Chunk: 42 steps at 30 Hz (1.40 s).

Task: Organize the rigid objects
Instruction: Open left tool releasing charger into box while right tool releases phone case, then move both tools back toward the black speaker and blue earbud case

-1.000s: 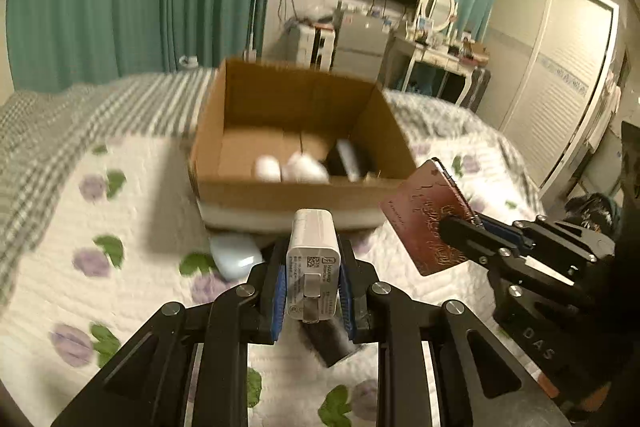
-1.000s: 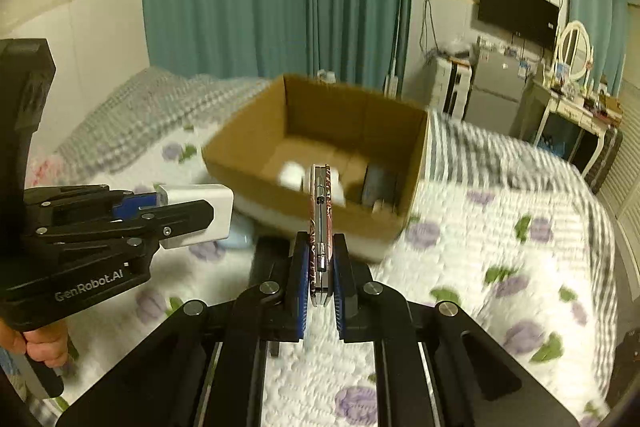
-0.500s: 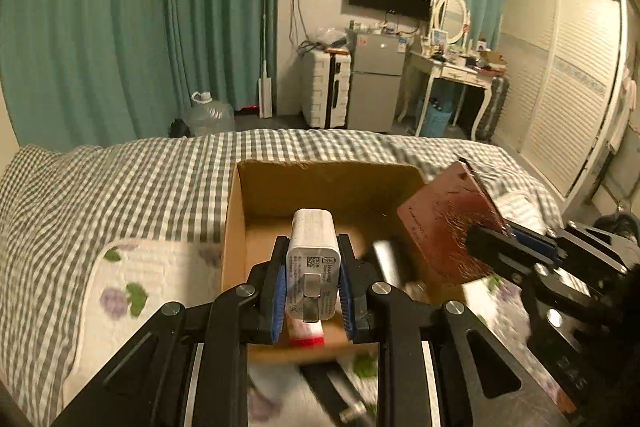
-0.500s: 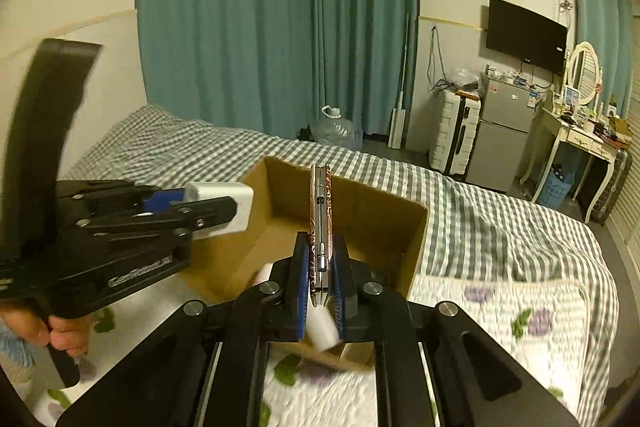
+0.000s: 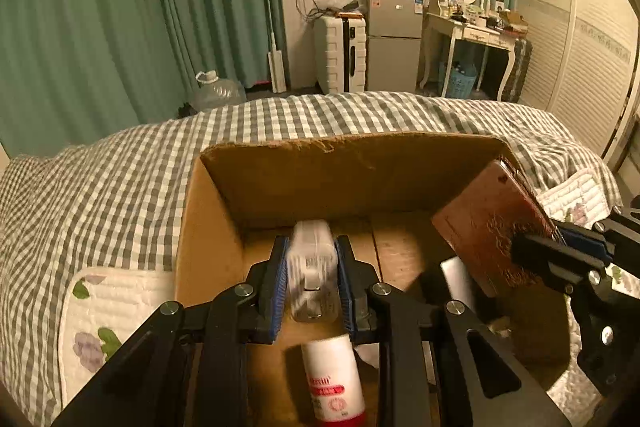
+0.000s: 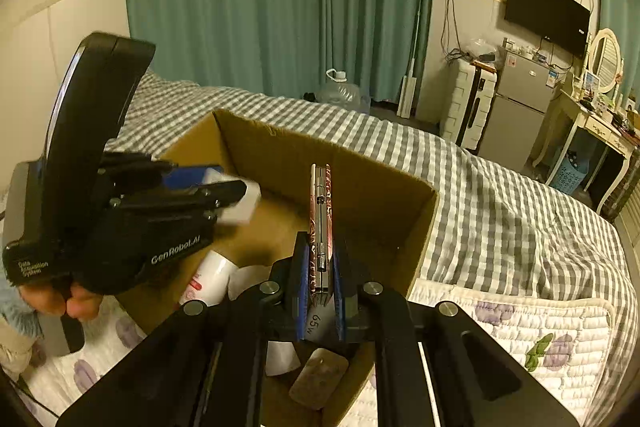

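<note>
Left wrist view, checked bedspread [image 5: 120,187], teal curtains [image 5: 120,7], left gripper [image 5: 312,267] grasping charger [image 5: 310,251], right gripper [image 6: 320,279] grasping wallet [image 6: 320,211].

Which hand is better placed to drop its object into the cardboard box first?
Probably left: its tongs hold the white charger over bare box floor. The right tongs hold the patterned case above clutter.
</note>
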Each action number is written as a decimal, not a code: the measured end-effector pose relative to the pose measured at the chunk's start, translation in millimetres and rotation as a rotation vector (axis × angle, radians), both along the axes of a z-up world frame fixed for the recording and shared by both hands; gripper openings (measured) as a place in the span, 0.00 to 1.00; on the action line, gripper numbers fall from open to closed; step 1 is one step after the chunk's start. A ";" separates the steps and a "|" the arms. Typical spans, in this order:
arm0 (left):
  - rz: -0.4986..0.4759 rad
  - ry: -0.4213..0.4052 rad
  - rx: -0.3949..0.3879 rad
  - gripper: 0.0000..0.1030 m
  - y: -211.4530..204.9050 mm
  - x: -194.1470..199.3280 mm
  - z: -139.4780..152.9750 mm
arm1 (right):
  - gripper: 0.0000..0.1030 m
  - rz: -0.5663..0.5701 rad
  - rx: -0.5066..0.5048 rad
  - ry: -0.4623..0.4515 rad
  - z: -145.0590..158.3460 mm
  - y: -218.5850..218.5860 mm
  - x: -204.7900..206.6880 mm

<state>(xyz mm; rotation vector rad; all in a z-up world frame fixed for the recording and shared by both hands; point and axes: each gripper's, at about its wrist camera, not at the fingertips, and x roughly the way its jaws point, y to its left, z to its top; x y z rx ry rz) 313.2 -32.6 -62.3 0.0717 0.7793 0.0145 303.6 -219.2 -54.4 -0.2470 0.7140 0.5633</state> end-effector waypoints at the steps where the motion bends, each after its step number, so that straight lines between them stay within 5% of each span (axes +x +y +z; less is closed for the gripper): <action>1: -0.004 0.003 -0.007 0.25 0.0 0.1 0.2 | 0.09 0.000 -0.001 0.001 -0.6 0.4 0.0; 10: 0.000 -0.023 -0.026 0.26 9.7 -25.7 16.8 | 0.09 -0.025 0.015 -0.003 3.0 2.5 -4.2; 15: 0.008 -0.059 -0.050 0.45 19.0 -48.5 30.4 | 0.09 -0.042 0.020 0.006 3.6 11.1 7.7; 24: -0.004 -0.079 -0.041 0.47 17.8 -64.2 32.3 | 0.10 -0.078 0.071 0.099 -17.5 17.7 23.7; 26: -0.003 -0.075 -0.035 0.47 18.5 -66.6 31.3 | 0.18 -0.083 0.081 0.075 -9.2 13.2 19.1; 28: -0.003 -0.062 -0.029 0.48 20.6 -71.9 32.3 | 0.44 -0.090 0.090 0.047 2.5 9.2 12.0; 34: 0.053 -0.081 -0.101 0.55 41.8 -107.3 42.8 | 0.46 -0.130 0.104 -0.076 41.8 -8.6 -34.9; 42: 0.096 -0.064 -0.105 0.60 41.3 -162.7 40.1 | 0.48 -0.164 0.114 -0.038 34.1 -30.6 -103.8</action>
